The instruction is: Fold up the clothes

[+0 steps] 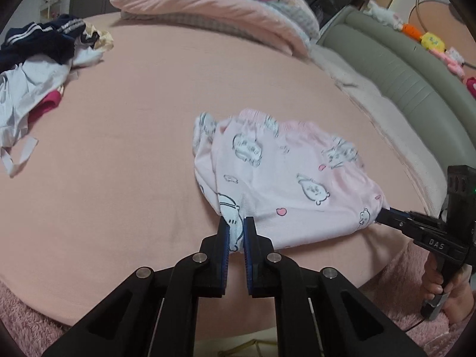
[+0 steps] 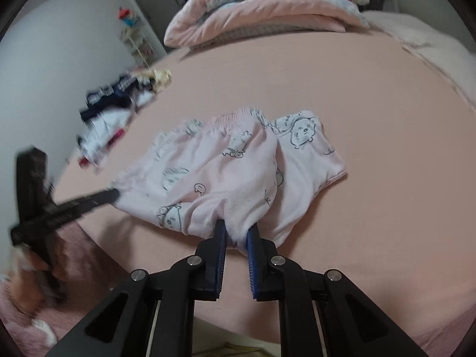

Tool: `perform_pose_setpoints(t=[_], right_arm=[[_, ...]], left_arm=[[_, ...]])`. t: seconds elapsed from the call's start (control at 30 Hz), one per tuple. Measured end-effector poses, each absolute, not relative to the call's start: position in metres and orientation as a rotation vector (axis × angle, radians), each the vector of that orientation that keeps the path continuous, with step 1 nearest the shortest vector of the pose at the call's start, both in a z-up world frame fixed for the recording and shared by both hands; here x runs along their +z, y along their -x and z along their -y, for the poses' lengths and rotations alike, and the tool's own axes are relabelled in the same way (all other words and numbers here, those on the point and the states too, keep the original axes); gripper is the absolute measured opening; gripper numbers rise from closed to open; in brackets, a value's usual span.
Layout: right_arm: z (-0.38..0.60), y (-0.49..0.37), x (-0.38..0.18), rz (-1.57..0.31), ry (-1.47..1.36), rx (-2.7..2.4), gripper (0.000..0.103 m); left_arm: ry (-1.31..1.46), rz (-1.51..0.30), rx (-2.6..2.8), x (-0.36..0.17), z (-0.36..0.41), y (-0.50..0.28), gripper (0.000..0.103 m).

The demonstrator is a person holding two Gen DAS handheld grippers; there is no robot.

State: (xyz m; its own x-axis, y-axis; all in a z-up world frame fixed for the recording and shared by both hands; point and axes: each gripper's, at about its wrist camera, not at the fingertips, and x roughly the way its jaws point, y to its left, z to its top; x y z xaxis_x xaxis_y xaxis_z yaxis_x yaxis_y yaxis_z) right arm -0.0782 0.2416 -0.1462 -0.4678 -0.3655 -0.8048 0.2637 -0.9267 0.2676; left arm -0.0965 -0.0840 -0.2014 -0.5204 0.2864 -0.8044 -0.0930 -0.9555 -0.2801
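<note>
Pale pink pyjama pants (image 1: pixel 285 178) with cartoon prints lie folded on the pink bed sheet (image 1: pixel 134 148). My left gripper (image 1: pixel 236 223) is shut on their near left corner, cloth bunched between the blue pads. In the right wrist view the same pants (image 2: pixel 226 172) lie ahead, and my right gripper (image 2: pixel 237 227) is shut on a fold of their near edge. Each gripper shows in the other's view: the right gripper (image 1: pixel 383 212) at the pants' right corner, the left gripper (image 2: pixel 114 193) at their left corner.
A heap of dark blue and white clothes (image 1: pixel 38 68) lies at the bed's far left. A folded pink quilt (image 1: pixel 214 3) sits at the back. A grey padded headboard (image 1: pixel 386 68) with small toys runs along the right. A fuzzy pink sleeve (image 1: pixel 395 282) is near.
</note>
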Motion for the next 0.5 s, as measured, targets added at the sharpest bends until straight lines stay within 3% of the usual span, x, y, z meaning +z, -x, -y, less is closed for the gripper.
perform_pose_setpoints(t=[0.37, 0.43, 0.5], right_arm=[[-0.243, 0.076, -0.169, -0.023, -1.571, -2.445, 0.008], [-0.250, 0.077, -0.169, -0.092, -1.608, -2.515, 0.000], [-0.262, 0.080, -0.168, -0.092, -1.640, -2.580, 0.000]], left_arm=[[1.572, 0.118, 2.528, -0.217, 0.073, 0.096, 0.008], [1.587, 0.117, 2.554, -0.214, 0.079, 0.095, 0.008], [1.612, 0.130, 2.599, -0.210, 0.088, 0.095, 0.008]])
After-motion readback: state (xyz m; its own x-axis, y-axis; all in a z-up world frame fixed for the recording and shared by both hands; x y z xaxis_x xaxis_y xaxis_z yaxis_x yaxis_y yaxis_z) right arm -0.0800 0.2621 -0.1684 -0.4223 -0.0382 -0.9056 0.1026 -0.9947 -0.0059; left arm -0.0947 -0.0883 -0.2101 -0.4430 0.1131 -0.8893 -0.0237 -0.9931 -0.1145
